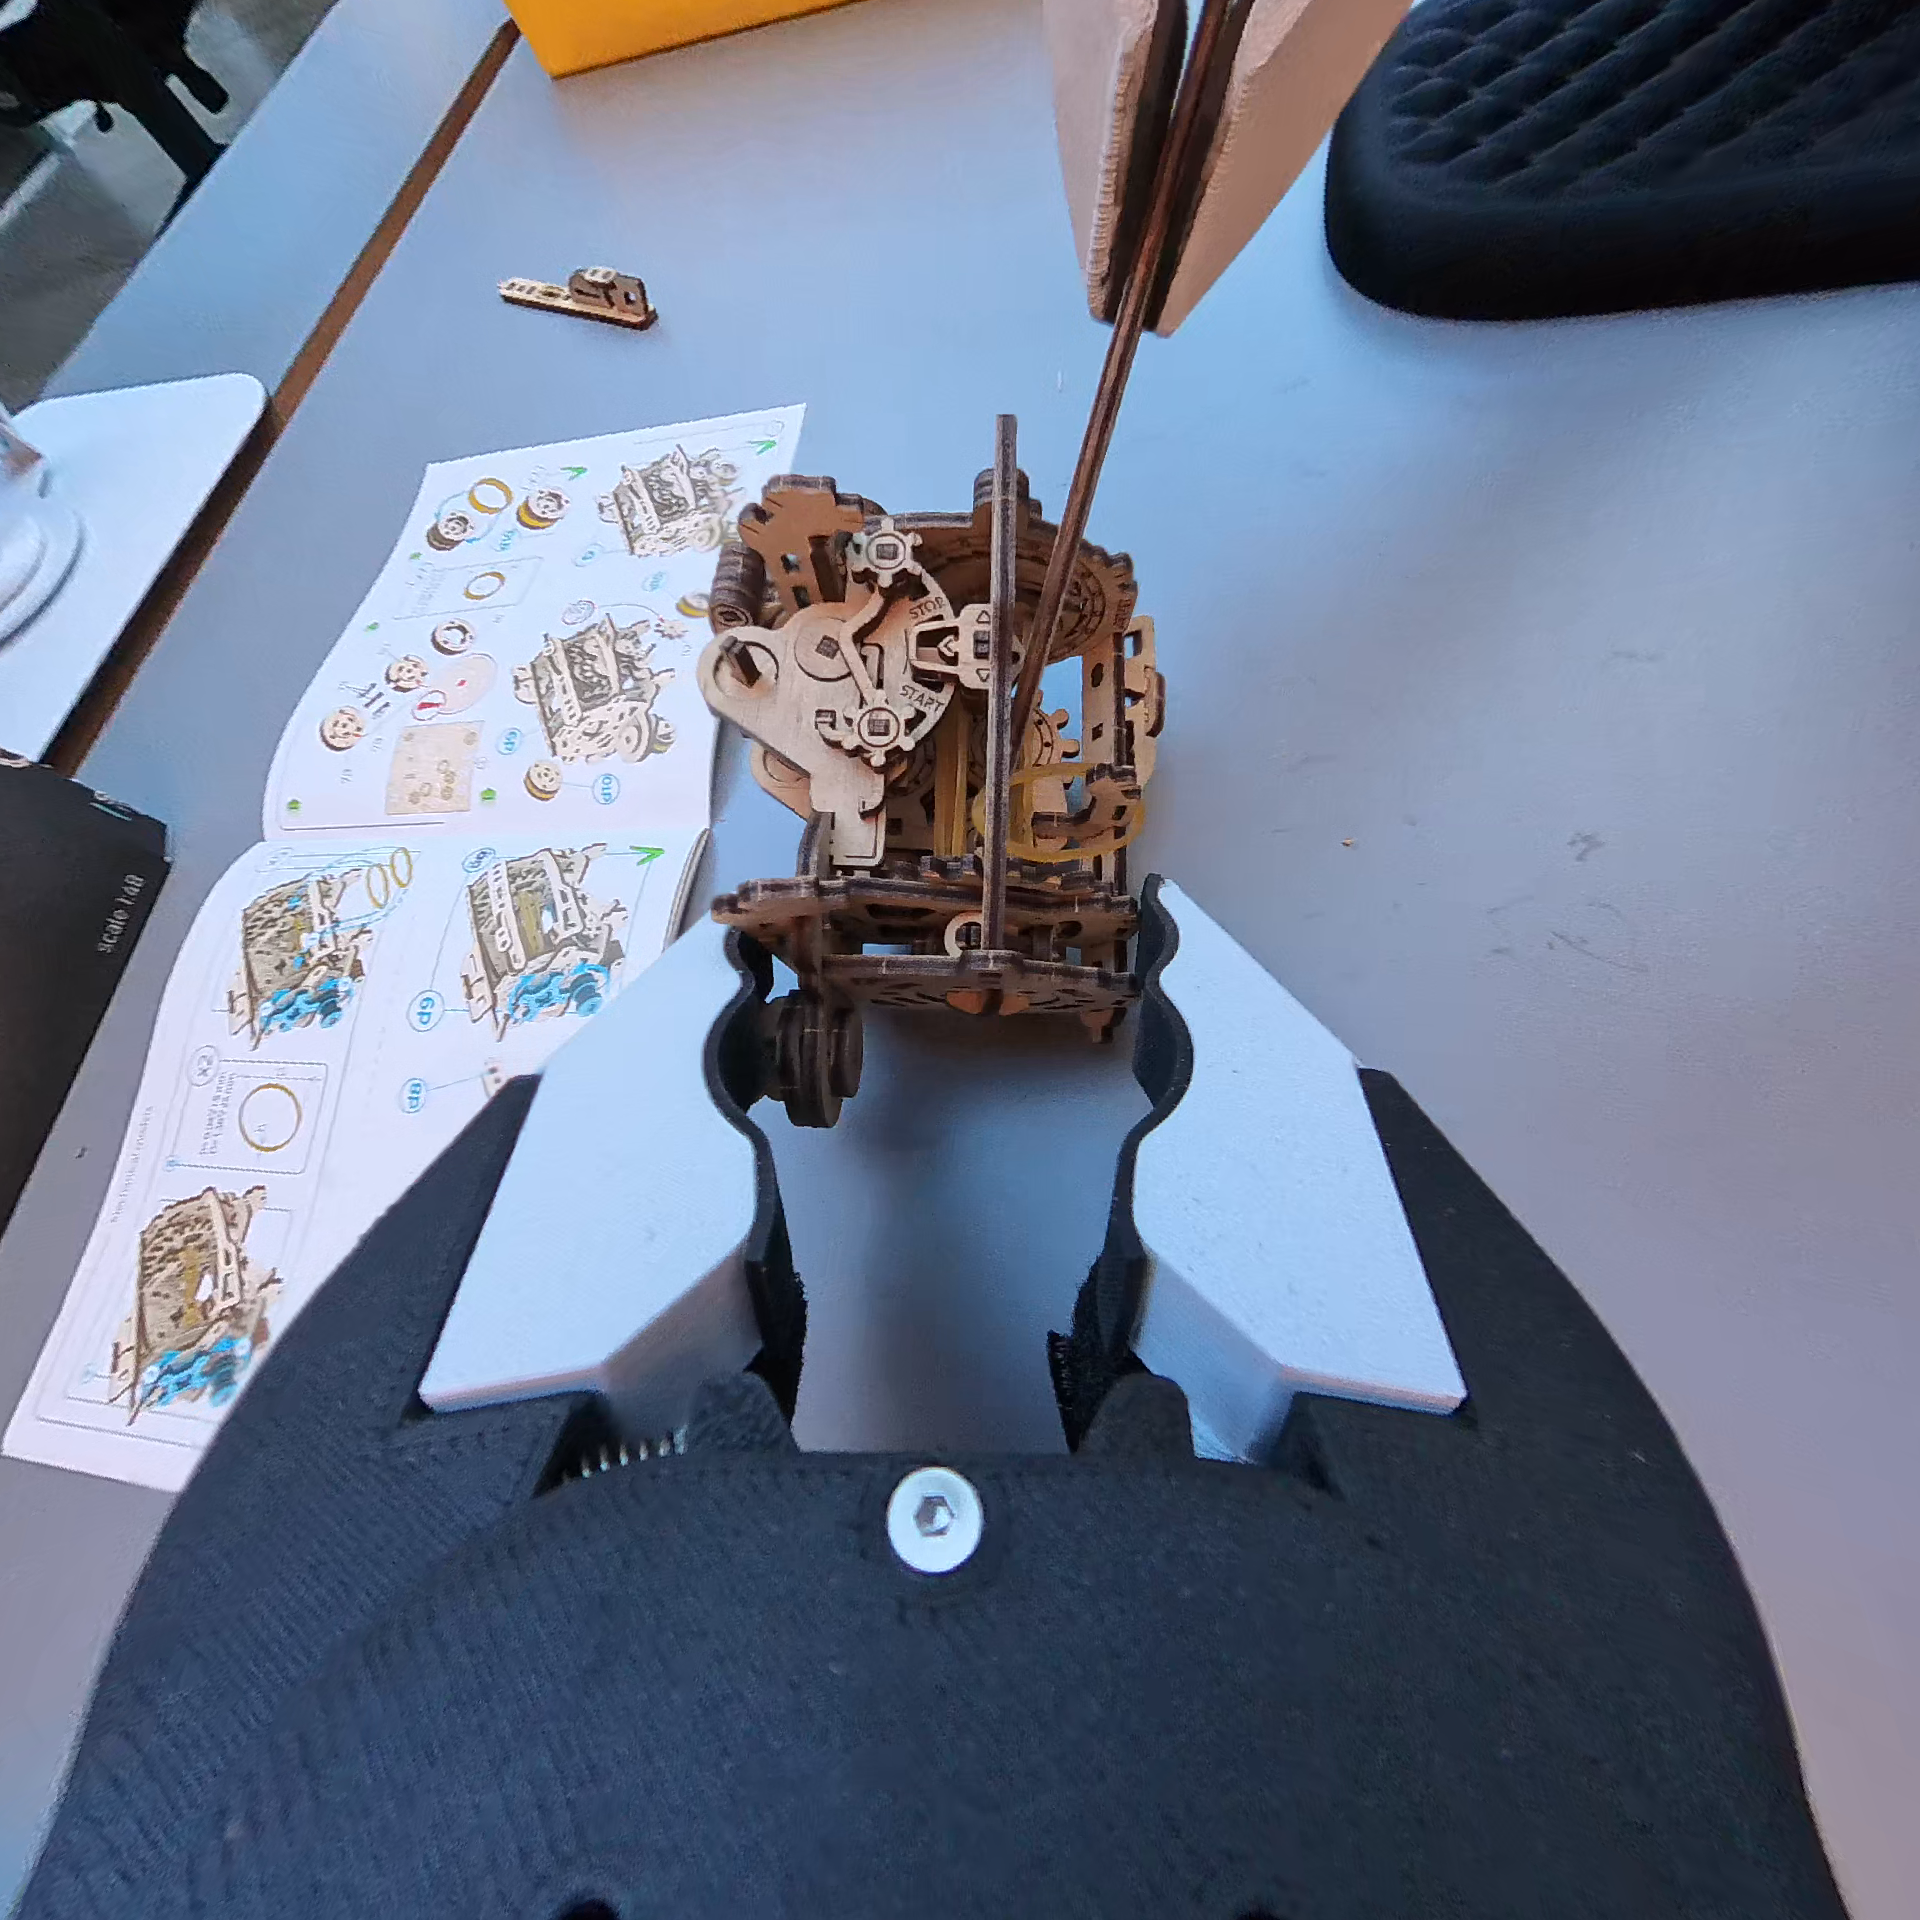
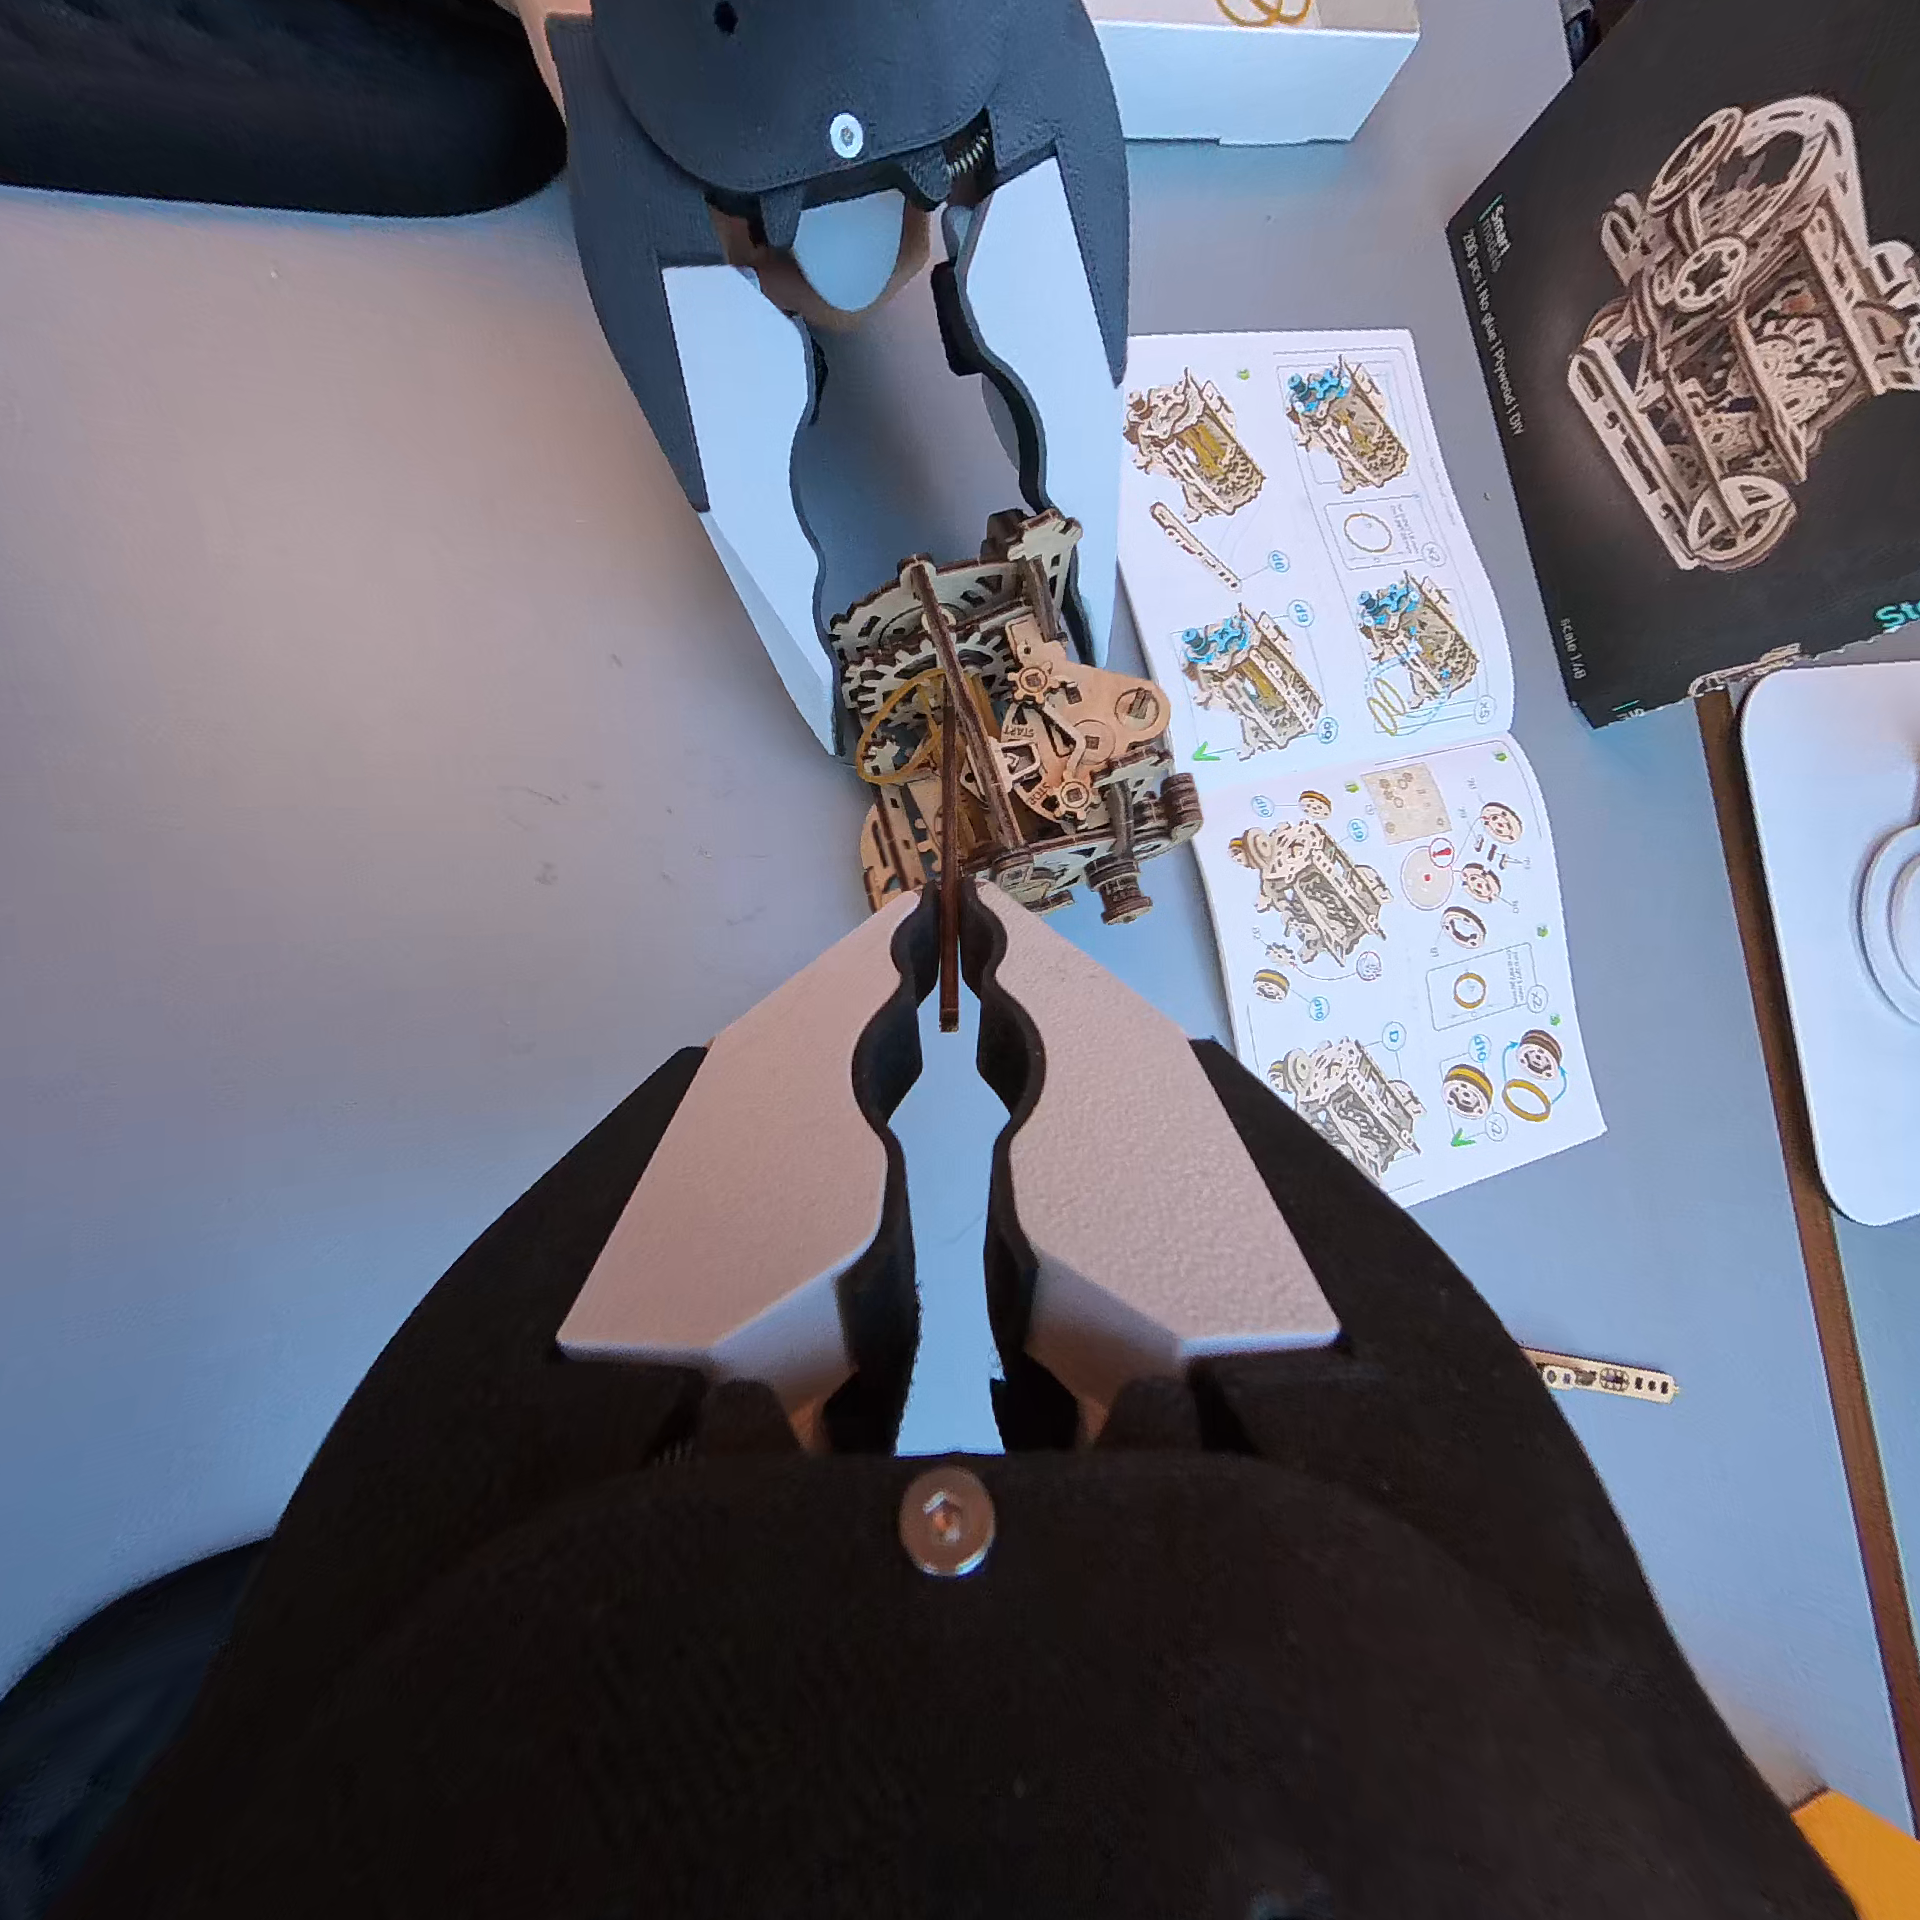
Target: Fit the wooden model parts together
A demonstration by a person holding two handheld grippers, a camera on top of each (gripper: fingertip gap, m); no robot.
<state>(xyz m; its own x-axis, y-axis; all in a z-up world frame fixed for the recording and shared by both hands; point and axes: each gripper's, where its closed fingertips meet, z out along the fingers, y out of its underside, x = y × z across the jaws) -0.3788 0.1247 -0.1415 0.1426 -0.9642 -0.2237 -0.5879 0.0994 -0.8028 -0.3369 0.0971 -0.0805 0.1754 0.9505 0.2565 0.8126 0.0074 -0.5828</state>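
Centrally, wooden model [image 1: 935, 769] between spread left gripper [image 1: 951, 925] fingers [image 1: 665, 1049]

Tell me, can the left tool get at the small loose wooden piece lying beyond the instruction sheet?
Probably yes, after letting go. The left tool sits open around the model's base. The loose piece lies alone on bare table, left of the right tool and its stick.

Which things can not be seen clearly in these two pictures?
- Lower end of the thin wooden stick: both views, lost inside the wooden model.
- Left gripper contact with the model: left wrist view, unclear at the base.
- Small wooden piece: left wrist view, too small.
- Black box: right wrist view, cut off.
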